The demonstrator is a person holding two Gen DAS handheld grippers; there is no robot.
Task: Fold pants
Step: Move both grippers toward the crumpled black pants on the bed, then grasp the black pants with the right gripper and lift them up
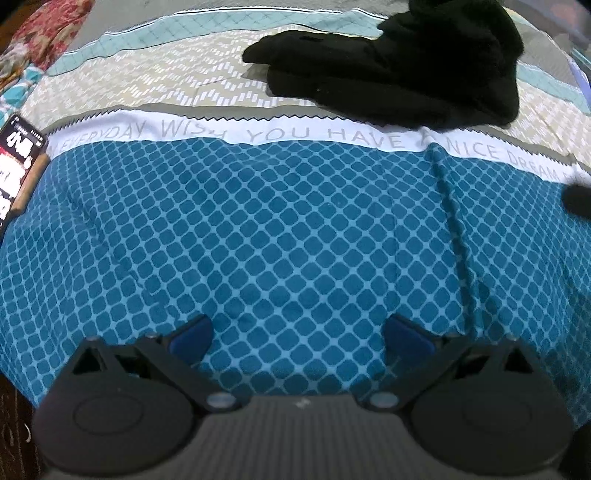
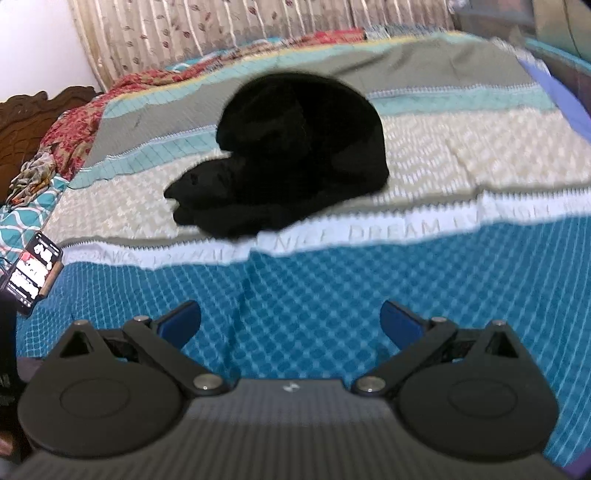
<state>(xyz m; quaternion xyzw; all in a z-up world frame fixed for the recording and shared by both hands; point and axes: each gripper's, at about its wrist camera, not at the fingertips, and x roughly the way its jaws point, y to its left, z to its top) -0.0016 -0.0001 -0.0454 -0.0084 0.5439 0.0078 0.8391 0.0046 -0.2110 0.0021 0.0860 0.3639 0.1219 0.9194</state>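
Observation:
Black pants (image 1: 410, 62) lie in a crumpled heap on the cream band of the bedspread, at the top right of the left wrist view. In the right wrist view the same pants (image 2: 295, 155) sit in the middle, beyond the white lettered stripe. My left gripper (image 1: 297, 336) is open and empty over the blue checked part of the spread, well short of the pants. My right gripper (image 2: 290, 321) is open and empty, also over the blue part, short of the pants.
A phone (image 1: 18, 162) with a lit screen lies at the bed's left edge; it also shows in the right wrist view (image 2: 33, 273). Red floral cloth (image 2: 74, 125) is bunched at the far left by a wooden headboard (image 2: 33, 122). A curtain (image 2: 240, 26) hangs behind.

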